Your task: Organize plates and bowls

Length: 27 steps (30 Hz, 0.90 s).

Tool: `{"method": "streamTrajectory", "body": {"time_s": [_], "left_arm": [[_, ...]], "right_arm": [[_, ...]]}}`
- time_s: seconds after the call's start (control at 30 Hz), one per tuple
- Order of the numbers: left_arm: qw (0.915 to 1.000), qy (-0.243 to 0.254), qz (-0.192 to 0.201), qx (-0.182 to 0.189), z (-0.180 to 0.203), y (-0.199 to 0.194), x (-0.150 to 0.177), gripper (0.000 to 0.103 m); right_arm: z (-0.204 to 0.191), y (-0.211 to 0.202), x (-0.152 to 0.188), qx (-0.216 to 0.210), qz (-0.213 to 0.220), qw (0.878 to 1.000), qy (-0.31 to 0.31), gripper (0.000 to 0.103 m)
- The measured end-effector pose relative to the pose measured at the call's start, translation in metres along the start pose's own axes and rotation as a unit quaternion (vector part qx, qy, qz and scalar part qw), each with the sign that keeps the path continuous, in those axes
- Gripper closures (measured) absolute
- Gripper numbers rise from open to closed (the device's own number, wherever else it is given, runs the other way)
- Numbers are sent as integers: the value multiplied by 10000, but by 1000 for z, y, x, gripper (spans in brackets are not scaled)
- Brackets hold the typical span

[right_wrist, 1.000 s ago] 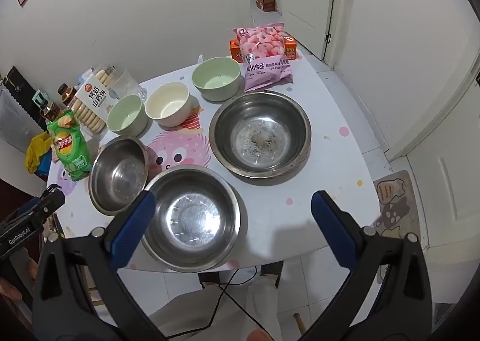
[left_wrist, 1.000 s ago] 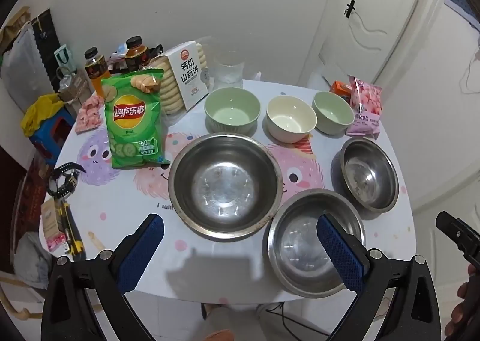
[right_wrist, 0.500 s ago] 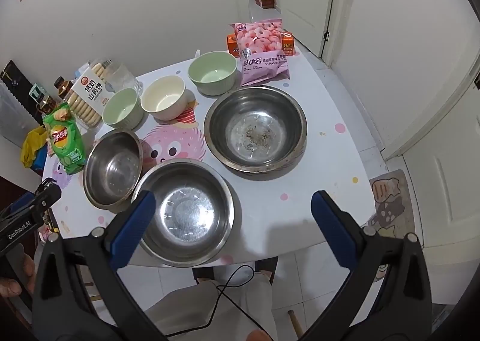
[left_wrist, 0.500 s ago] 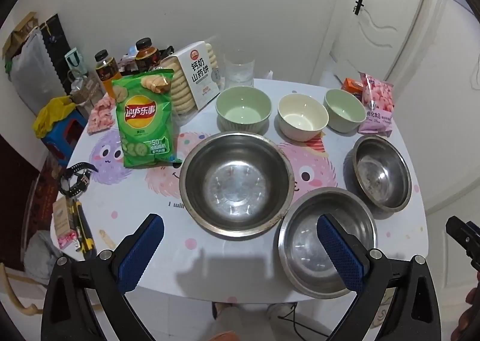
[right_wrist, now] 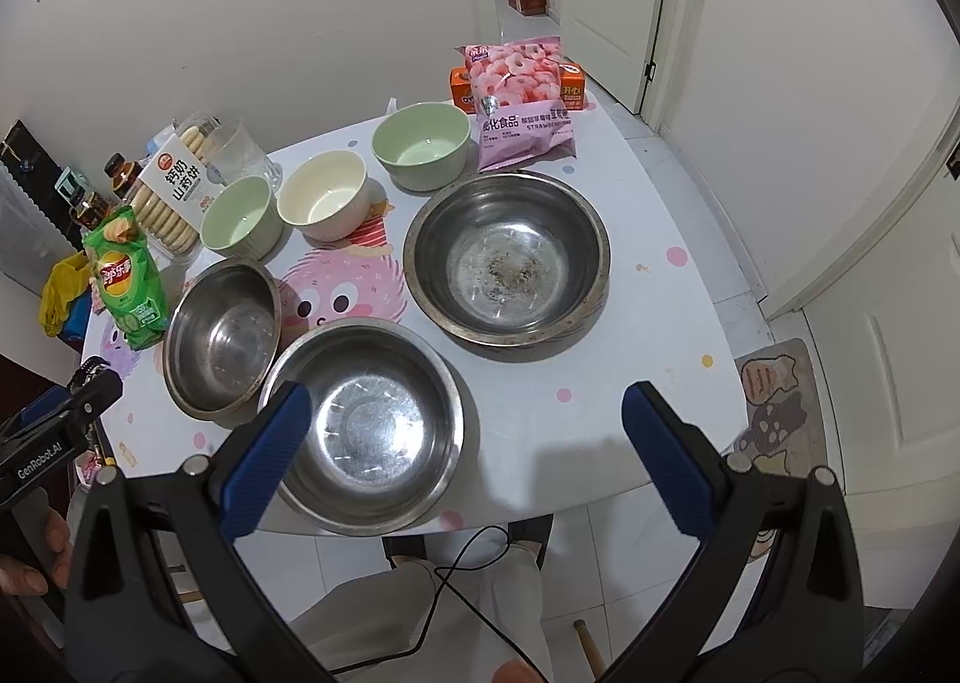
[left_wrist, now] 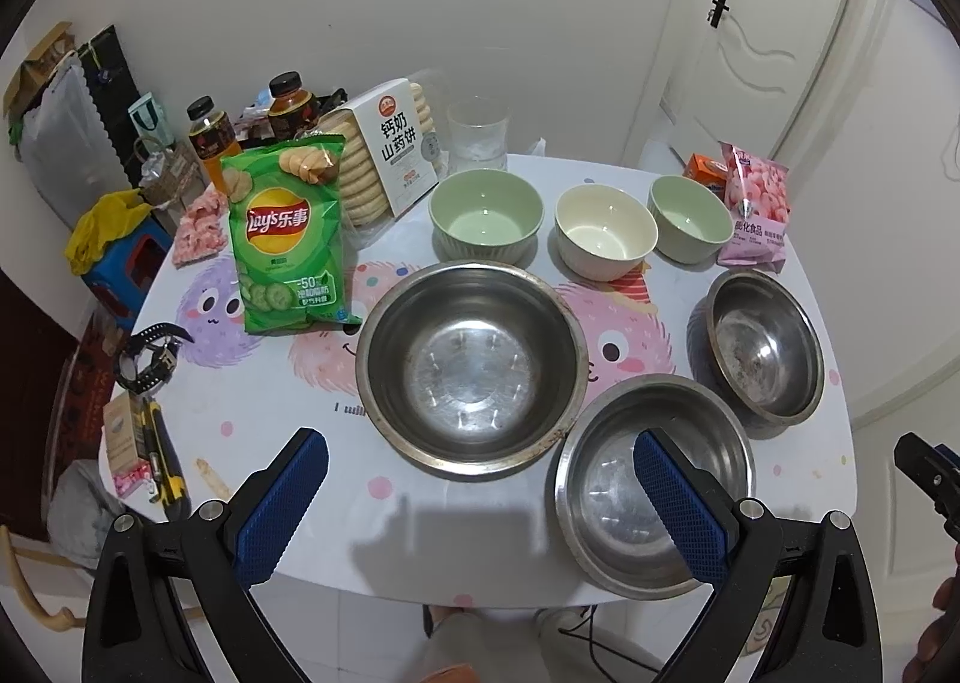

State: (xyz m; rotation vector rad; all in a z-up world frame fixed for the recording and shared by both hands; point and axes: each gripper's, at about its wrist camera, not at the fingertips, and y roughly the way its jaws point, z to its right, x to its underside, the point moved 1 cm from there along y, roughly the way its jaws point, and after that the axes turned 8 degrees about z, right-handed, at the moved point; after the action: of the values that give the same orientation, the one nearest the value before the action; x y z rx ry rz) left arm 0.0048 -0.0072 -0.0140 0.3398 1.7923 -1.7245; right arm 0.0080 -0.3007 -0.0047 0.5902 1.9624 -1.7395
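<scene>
Three steel bowls stand empty on the white cartoon-print table [left_wrist: 288, 401]: a large one [left_wrist: 471, 365] in the middle, one [left_wrist: 600, 503] at the front edge, one [left_wrist: 762, 347] to the right. Behind them stand a green bowl [left_wrist: 486, 215], a cream bowl [left_wrist: 603, 230] and a smaller green bowl [left_wrist: 690, 218]. My left gripper [left_wrist: 479, 443] hovers open above the front edge, holding nothing. My right gripper [right_wrist: 467, 395] is open too, over the front steel bowl [right_wrist: 366, 419] and bare table, with the grimy steel bowl [right_wrist: 507, 257] beyond it.
A green chips bag [left_wrist: 288, 239], a biscuit pack [left_wrist: 384, 155], a glass [left_wrist: 477, 134] and bottles [left_wrist: 210, 137] crowd the back left. A pink snack bag [right_wrist: 522, 95] and an orange box [right_wrist: 465, 89] sit at the back right. A watch [left_wrist: 150, 359] and a utility knife [left_wrist: 156, 455] lie at the left edge.
Both views have drifted a little, so the bowls sit slightly shifted in frame. Both grippers stay open and no bowl has moved.
</scene>
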Motion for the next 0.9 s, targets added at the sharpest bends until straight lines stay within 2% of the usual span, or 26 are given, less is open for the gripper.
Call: {"method": "streamTrajectory", "body": {"time_s": [0.9], "left_arm": [[10000,30,-25,-57,2,5,-1,0]], "right_arm": [[4,3,0,5,-34,10000,45,0]]}}
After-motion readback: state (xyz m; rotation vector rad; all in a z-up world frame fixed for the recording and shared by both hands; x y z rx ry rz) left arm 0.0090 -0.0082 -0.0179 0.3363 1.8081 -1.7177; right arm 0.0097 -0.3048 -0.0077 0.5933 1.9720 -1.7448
